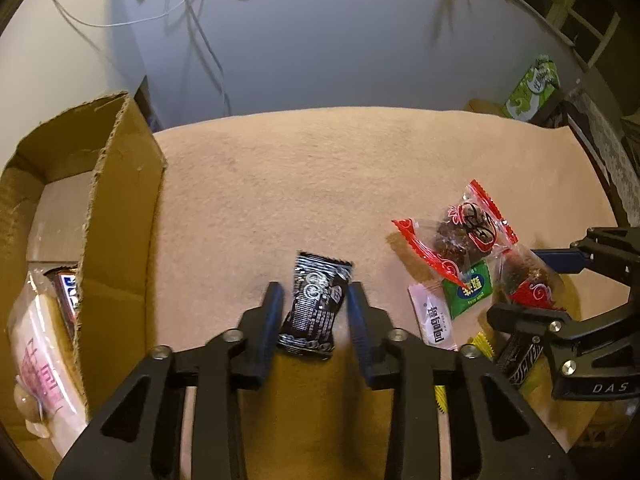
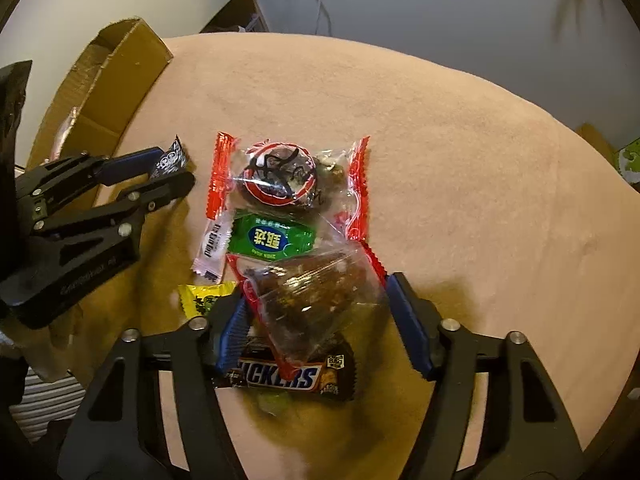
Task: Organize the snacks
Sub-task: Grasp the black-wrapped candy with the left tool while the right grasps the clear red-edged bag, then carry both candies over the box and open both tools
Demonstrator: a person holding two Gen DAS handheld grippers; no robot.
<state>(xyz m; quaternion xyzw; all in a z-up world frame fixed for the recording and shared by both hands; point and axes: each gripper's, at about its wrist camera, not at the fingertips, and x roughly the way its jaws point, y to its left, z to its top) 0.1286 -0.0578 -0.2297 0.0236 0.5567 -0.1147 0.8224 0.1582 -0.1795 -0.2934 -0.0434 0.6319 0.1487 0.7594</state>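
Jaws of left gripper (image 1: 316,292): parted, straddling black candy wrapper (image 1: 314,306) on peach-covered counter (image 1: 320,180), contact not clear. Jaws of right gripper (image 2: 316,312): wide apart around clear red-edged snack bag (image 2: 316,300), not pinching. Beneath it: Snickers bar (image 2: 288,376). Adjacent: green packet (image 2: 272,238). Cardboard box (image 1: 116,208), far left, holds snacks.

Both wrist views look down, close, sharing the snack pile (image 2: 280,216).

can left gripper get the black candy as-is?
Likely yes. The left gripper is open with its fingers either side of the black candy, which lies alone on the tablecloth, nothing between them.
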